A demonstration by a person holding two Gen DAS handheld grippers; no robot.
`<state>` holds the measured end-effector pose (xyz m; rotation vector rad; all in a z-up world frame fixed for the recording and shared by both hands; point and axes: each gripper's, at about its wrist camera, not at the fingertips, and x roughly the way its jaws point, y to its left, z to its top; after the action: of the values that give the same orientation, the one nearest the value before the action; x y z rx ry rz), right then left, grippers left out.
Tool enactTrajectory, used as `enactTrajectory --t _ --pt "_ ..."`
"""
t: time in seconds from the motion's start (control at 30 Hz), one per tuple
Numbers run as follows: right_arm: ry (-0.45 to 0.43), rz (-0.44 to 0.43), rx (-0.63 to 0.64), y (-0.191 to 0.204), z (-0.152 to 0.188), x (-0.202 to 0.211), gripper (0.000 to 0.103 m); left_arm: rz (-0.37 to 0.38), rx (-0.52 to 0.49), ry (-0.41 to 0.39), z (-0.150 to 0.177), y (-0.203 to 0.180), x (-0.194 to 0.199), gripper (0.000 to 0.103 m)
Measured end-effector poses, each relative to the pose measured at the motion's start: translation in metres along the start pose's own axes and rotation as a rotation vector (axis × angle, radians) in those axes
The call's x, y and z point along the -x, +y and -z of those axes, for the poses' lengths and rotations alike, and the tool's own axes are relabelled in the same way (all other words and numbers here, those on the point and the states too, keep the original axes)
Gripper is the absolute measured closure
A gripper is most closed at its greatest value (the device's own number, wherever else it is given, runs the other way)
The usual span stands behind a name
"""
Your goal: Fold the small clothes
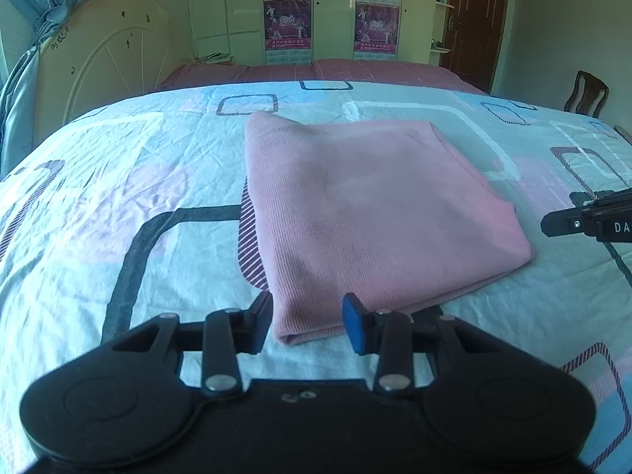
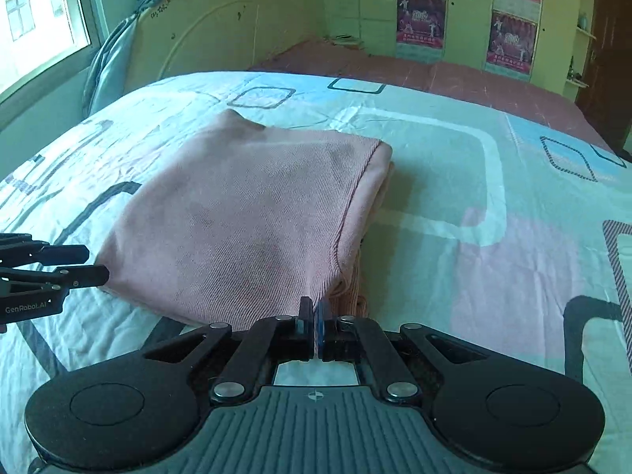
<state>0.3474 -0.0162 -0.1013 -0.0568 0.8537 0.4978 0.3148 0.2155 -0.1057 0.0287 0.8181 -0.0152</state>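
Observation:
A pink ribbed garment lies folded into a rough square on the patterned bed sheet. My left gripper hovers at its near left corner, jaws apart; the pads do not press the cloth. From the right wrist view the left gripper sits just beside the garment's left corner. My right gripper is shut with nothing between its fingers, just short of the near right corner where folded layers show. In the left wrist view the right gripper stands off the garment's right edge.
A white headboard and blue curtain stand at the left. A maroon cover lies beyond the sheet, with a wardrobe bearing posters behind it. A dark chair is at the far right. A window is at the left.

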Motion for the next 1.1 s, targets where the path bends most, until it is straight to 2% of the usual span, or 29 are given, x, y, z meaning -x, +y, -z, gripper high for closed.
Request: enactTrajectory --t 0.27,0.43,0.93,0.97,1.03,1.07,1.1 --pt "-0.037 -0.015 -0.009 0.01 0.024 0.044 0.103 -0.005 0.005 -0.045 0.011 -0.02 0.039 0.066" --pt "-0.083 -0.009 0.003 0.016 0.035 0.075 0.103 -0.011 0.042 -0.087 0.016 -0.036 0.067 0.066" --pt "-0.204 -0.015 0.02 0.037 0.088 0.188 0.103 -0.044 0.075 -0.225 0.051 -0.09 0.181 0.059" --pt "-0.209 -0.018 0.022 0.039 0.092 0.193 0.103 -0.045 0.076 -0.226 0.053 -0.091 0.186 0.057" --pt "-0.217 -0.016 0.03 0.042 0.097 0.202 0.103 -0.051 0.079 -0.249 0.059 -0.095 0.197 0.039" --pt "-0.222 -0.013 0.031 0.044 0.1 0.207 0.103 -0.066 0.082 -0.274 0.062 -0.097 0.203 0.015" --pt "-0.224 -0.006 0.027 0.045 0.102 0.21 0.103 -0.086 0.08 -0.314 0.066 -0.1 0.21 0.004"
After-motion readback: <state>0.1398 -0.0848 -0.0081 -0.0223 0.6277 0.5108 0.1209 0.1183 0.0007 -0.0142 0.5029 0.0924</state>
